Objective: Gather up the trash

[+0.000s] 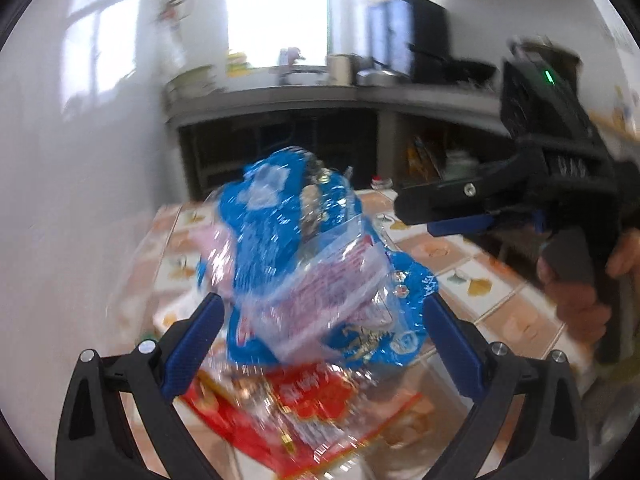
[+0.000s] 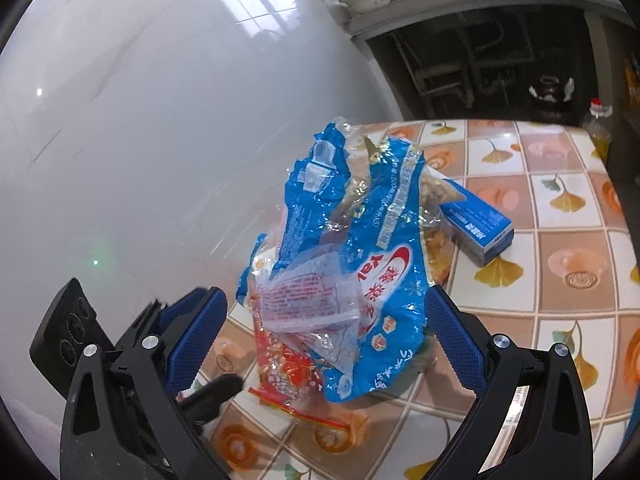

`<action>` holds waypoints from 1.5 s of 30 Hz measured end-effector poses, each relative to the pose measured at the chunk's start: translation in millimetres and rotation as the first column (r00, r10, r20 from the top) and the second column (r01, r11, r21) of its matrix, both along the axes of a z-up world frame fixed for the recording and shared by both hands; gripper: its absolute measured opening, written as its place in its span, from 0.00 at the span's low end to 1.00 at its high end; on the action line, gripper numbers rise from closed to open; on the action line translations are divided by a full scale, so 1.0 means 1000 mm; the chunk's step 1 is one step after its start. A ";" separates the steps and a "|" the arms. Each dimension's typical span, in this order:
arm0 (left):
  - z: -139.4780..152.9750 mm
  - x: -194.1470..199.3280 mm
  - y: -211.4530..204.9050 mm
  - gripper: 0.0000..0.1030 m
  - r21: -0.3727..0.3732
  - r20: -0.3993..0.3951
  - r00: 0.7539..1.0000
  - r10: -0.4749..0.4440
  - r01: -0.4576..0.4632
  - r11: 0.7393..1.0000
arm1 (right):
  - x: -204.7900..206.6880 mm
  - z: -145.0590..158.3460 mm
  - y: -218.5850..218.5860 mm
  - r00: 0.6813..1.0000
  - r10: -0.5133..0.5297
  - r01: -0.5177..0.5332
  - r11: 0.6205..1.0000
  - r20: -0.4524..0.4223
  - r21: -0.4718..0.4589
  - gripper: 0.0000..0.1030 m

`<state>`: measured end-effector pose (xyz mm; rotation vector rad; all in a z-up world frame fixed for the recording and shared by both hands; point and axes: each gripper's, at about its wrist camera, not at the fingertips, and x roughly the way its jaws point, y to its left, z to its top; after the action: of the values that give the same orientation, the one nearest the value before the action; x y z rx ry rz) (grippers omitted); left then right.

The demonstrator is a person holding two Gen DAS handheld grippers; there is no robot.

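Crinkled blue plastic bag [image 2: 352,248], glossy film with clear patches, stands roughly upright on the tiled worktop [image 2: 560,208]; long axis near vertical, torn top pointing up toward the wall. A clear printed wrapper [image 2: 312,304] lies against its front; a red foil packet [image 2: 292,376] lies flat beneath. Rectangular blue carton [image 2: 476,220] just behind. Left tongs [image 1: 324,308] wide open, straddling the bag, holding nothing. Right tongs [image 2: 326,304] likewise wide open, empty.

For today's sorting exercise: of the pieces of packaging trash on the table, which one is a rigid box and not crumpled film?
The small blue box, lying flat on the tablecloth behind the pile. The blue wrapper and red wrapper are soft, crumpled film.
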<state>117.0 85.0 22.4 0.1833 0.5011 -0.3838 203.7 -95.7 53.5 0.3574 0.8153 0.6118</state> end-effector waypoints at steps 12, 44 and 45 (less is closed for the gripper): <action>-0.028 0.050 -0.046 0.94 0.356 -0.068 0.986 -0.149 0.164 0.920 | 0.021 -0.027 -0.054 0.991 -0.072 0.091 0.982 -0.116 0.163 0.92; 0.013 0.001 -0.021 0.17 0.121 0.010 0.999 -0.043 0.041 0.992 | 0.047 -0.051 -0.014 0.986 -0.084 0.090 0.995 -0.142 0.037 0.13; 0.015 -0.002 -0.018 0.17 0.097 0.012 0.999 -0.040 0.039 0.995 | 0.043 -0.050 -0.015 0.987 -0.081 0.087 0.996 -0.138 0.033 0.06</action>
<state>114.7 67.1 37.4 0.2893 0.5027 -0.3968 246.5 -111.1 3.7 0.4708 0.9155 0.5292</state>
